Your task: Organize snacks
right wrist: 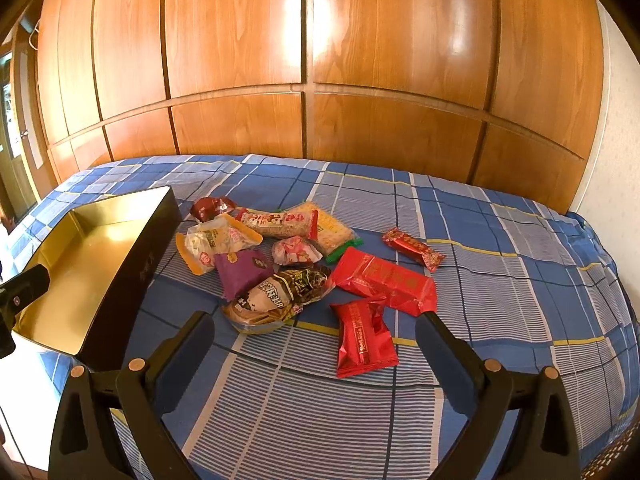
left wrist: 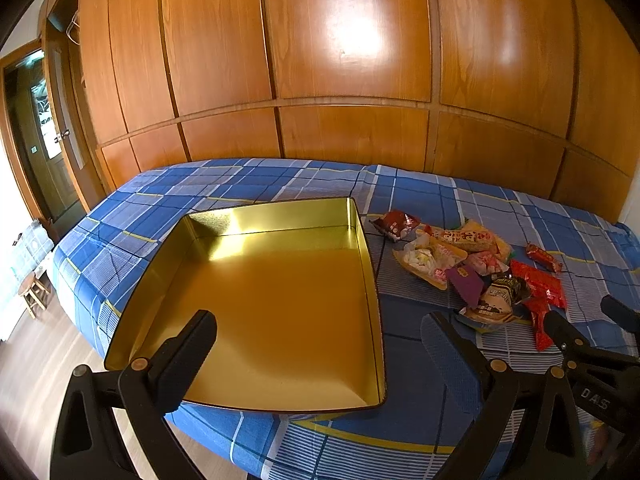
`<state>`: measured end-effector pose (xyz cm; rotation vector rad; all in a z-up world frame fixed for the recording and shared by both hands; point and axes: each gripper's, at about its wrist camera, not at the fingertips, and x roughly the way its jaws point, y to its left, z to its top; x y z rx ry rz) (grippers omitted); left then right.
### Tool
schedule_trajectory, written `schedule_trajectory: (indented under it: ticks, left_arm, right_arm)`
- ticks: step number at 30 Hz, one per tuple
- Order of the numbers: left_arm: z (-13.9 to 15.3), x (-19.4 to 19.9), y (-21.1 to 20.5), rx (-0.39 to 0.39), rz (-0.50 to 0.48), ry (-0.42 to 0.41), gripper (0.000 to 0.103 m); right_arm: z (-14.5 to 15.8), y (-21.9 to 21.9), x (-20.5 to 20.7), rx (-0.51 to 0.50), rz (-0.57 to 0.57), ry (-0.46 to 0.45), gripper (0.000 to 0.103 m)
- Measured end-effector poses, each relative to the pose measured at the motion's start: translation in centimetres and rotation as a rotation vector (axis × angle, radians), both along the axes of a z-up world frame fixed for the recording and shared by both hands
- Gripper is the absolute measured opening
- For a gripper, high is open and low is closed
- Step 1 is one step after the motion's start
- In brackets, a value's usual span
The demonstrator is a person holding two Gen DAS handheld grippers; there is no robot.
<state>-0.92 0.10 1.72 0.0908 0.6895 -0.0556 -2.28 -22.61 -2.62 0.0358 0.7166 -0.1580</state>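
A square tin (left wrist: 280,312) with a gold inside lies empty on the bed; it also shows at the left of the right wrist view (right wrist: 80,264). A pile of snack packets (right wrist: 280,264) lies to its right, and shows in the left wrist view (left wrist: 472,268). Nearest my right gripper is a small red packet (right wrist: 366,336); a larger red packet (right wrist: 386,280) lies behind it. My left gripper (left wrist: 320,336) is open and empty, above the tin's near part. My right gripper (right wrist: 314,334) is open and empty, just short of the pile.
The bed has a blue checked sheet (right wrist: 500,280). A wooden wardrobe wall (right wrist: 320,60) stands behind it. In the left wrist view a doorway (left wrist: 36,132) and a small wooden stool (left wrist: 34,292) are at the left, on a pale floor. My right gripper's fingers (left wrist: 568,332) show at the right edge.
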Motion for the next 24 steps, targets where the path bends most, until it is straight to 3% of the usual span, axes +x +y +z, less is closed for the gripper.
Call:
schedule_trajectory:
  ticks: [18, 24]
  left_arm:
    - [-0.5, 0.2, -1.2, 0.003, -0.050, 0.028, 0.103]
    - [-1.0, 1.6, -1.7, -0.048, -0.128, 0.110, 0.099]
  right_arm:
    - [-0.5, -0.5, 0.0, 0.003, -0.012, 0.018, 0.102]
    - [-0.8, -1.2, 0.2, 0.015, -0.023, 0.017, 0.102]
